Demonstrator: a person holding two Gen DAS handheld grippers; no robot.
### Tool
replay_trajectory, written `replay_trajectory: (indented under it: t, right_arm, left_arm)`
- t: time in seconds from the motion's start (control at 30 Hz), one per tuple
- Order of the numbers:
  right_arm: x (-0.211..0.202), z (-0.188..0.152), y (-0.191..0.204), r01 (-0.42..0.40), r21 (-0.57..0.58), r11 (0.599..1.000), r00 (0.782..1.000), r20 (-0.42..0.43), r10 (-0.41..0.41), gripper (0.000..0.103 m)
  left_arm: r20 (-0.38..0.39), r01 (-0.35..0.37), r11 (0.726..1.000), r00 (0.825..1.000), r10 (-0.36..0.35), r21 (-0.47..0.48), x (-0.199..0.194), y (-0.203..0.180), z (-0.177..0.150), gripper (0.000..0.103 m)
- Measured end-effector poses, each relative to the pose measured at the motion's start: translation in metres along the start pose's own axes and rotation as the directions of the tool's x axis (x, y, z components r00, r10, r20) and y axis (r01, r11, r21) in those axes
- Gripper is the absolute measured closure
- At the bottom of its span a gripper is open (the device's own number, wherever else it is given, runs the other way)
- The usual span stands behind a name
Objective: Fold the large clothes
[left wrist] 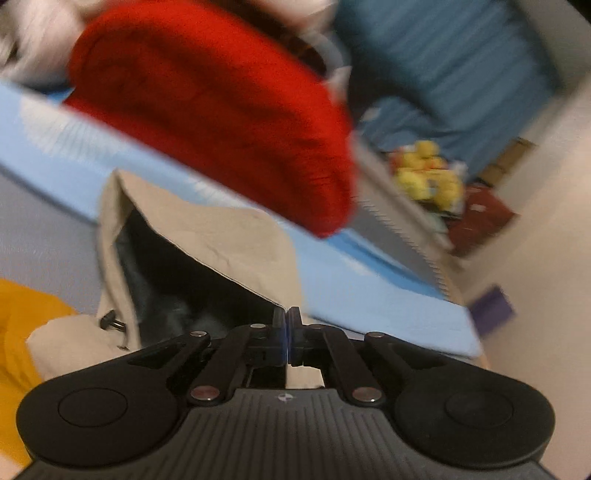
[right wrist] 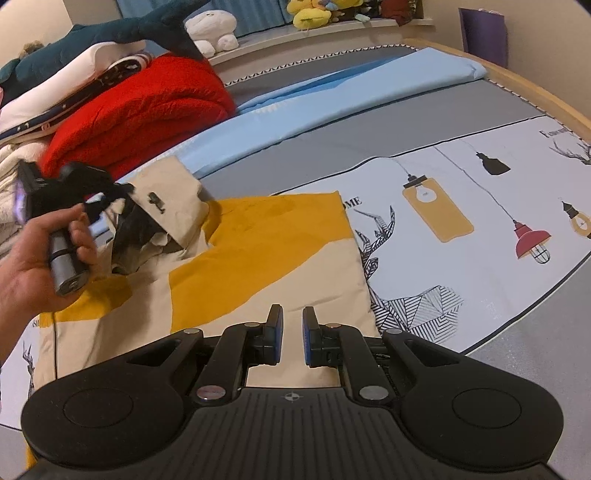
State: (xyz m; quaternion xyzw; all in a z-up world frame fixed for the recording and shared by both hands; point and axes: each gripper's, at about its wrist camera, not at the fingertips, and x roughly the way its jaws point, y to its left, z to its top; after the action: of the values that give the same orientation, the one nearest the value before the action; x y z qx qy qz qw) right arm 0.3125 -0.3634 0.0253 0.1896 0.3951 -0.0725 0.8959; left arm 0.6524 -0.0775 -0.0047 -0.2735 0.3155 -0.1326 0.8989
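The large garment, a beige and mustard-yellow hooded jacket [right wrist: 236, 258], lies spread on the bed over a printed sheet [right wrist: 461, 229] with lamp and deer motifs. Its hood [left wrist: 207, 236] sits at the far-left end, opening dark inside, near a red blanket [right wrist: 140, 107] heaped against a pale blue sheet [right wrist: 332, 96]. The left gripper [left wrist: 287, 332] is at the hood edge with its jaws fully closed, pads meeting; whether any cloth is pinched between them cannot be told. In the right wrist view, a hand [right wrist: 33, 266] holds that tool at the hood. The right gripper [right wrist: 292, 332] hangs over the beige lower panel, jaws narrowly parted, nothing between them. Plush toys [right wrist: 310, 13] line the ledge beyond.
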Motion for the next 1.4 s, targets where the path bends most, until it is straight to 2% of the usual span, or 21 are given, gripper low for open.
replay_trajectory:
  t: [0.1, 0.2, 0.27, 0.33, 0.37, 0.4, 0.47, 0.53, 0.57, 0.6, 0.7, 0.8, 0.83, 0.93, 0.97, 1.0, 1.03, 1.2, 1.3, 1.33, 1.4]
  right_arm:
    - [-0.006, 0.004, -0.004, 0.007, 0.029, 1.0, 1.0, 0.024, -0.007, 0.092]
    - [-0.016, 0.01, -0.011, 0.017, 0.089, 0.996, 0.996, 0.08, -0.024, 0.092]
    - [-0.024, 0.012, -0.017, 0.016, 0.129, 0.992, 0.991, 0.132, -0.033, 0.092]
    - [-0.031, 0.013, -0.022, 0.016, 0.165, 0.986, 0.983, 0.177, -0.046, 0.091]
    - [-0.033, 0.013, -0.024, 0.014, 0.176, 0.984, 0.98, 0.192, -0.048, 0.091]
    - [-0.034, 0.013, -0.026, 0.011, 0.182, 0.983, 0.979, 0.199, -0.048, 0.091]
    - [-0.034, 0.012, -0.027, -0.006, 0.189, 0.982, 0.98, 0.195, -0.031, 0.091]
    - [-0.034, 0.011, -0.026, -0.019, 0.182, 0.983, 0.982, 0.187, -0.015, 0.091]
    - [-0.034, 0.01, -0.025, -0.022, 0.177, 0.984, 0.983, 0.185, -0.012, 0.091]
    - [-0.034, 0.011, -0.024, -0.024, 0.172, 0.985, 0.983, 0.184, -0.008, 0.091]
    - [-0.031, 0.011, -0.021, -0.032, 0.171, 0.985, 0.985, 0.174, 0.002, 0.09]
    - [-0.027, 0.012, -0.019, -0.041, 0.17, 0.985, 0.988, 0.153, 0.015, 0.09]
    - [-0.025, 0.012, -0.018, -0.044, 0.169, 0.985, 0.989, 0.149, 0.018, 0.09]
    - [-0.022, 0.013, -0.014, -0.057, 0.162, 0.985, 0.99, 0.135, 0.035, 0.089]
    - [-0.021, 0.013, -0.013, -0.069, 0.162, 0.984, 0.991, 0.128, 0.048, 0.089]
    - [-0.02, 0.013, -0.012, -0.083, 0.165, 0.983, 0.991, 0.121, 0.063, 0.087]
    - [-0.018, 0.012, -0.01, -0.1, 0.168, 0.981, 0.991, 0.109, 0.082, 0.083]
    - [-0.01, 0.009, -0.004, -0.198, 0.211, 0.957, 0.98, 0.062, 0.189, 0.079]
    - [-0.011, 0.008, -0.001, -0.23, 0.222, 0.947, 0.973, 0.063, 0.222, 0.07]
    - [-0.011, 0.008, 0.0, -0.24, 0.225, 0.944, 0.971, 0.064, 0.232, 0.065]
    - [-0.009, 0.006, 0.0, -0.259, 0.234, 0.937, 0.966, 0.057, 0.253, 0.063]
  left_arm:
    - [0.013, 0.084, 0.991, 0.996, -0.085, 0.1, -0.072, -0.032, -0.037, 0.103]
    - [-0.018, 0.137, 0.965, 0.99, -0.136, 0.225, -0.144, -0.055, -0.108, 0.103]
    - [-0.213, 0.186, 0.918, 0.97, -0.115, 0.351, -0.171, -0.064, -0.178, 0.102]
    - [-0.383, 0.224, 0.868, 0.923, -0.043, 0.444, -0.184, -0.066, -0.228, 0.102]
    - [-0.414, 0.244, 0.844, 0.91, -0.029, 0.477, -0.196, -0.064, -0.243, 0.102]
    - [-0.406, 0.253, 0.829, 0.913, -0.035, 0.499, -0.206, -0.061, -0.245, 0.102]
    - [-0.323, 0.215, 0.82, 0.946, -0.039, 0.53, -0.217, -0.056, -0.226, 0.097]
    - [-0.191, 0.105, 0.844, 0.982, -0.003, 0.527, -0.213, -0.044, -0.185, 0.081]
    - [-0.136, 0.047, 0.865, 0.99, 0.025, 0.5, -0.208, -0.037, -0.164, 0.062]
    - [-0.082, -0.014, 0.889, 0.995, 0.058, 0.457, -0.202, -0.029, -0.143, 0.045]
    - [0.026, -0.137, 0.957, 0.99, 0.135, 0.255, -0.185, -0.005, -0.082, 0.033]
    - [-0.007, -0.102, 0.994, 0.995, 0.102, 0.03, -0.176, 0.018, -0.044, 0.012]
    - [-0.036, -0.096, 0.995, 0.995, 0.095, -0.028, -0.168, 0.025, -0.036, 0.012]
    - [-0.146, -0.165, 0.978, 0.979, 0.146, -0.13, -0.138, 0.05, -0.021, 0.021]
    - [-0.19, -0.176, 0.972, 0.971, 0.145, -0.156, -0.126, 0.059, -0.019, 0.047]
    - [-0.231, -0.185, 0.966, 0.963, 0.141, -0.182, -0.117, 0.068, -0.018, 0.089]
    - [-0.253, -0.184, 0.961, 0.959, 0.129, -0.206, -0.113, 0.071, -0.019, 0.1]
    - [-0.142, 0.009, 0.978, 0.989, -0.039, -0.208, -0.18, 0.04, -0.024, 0.1]
    - [-0.129, 0.006, 0.974, 0.991, -0.036, -0.227, -0.23, 0.032, -0.074, 0.1]
    - [-0.188, -0.041, 0.974, 0.982, -0.002, -0.224, -0.233, 0.034, -0.101, 0.1]
    - [-0.426, -0.172, 0.971, 0.9, 0.086, -0.167, -0.22, 0.051, -0.161, 0.095]
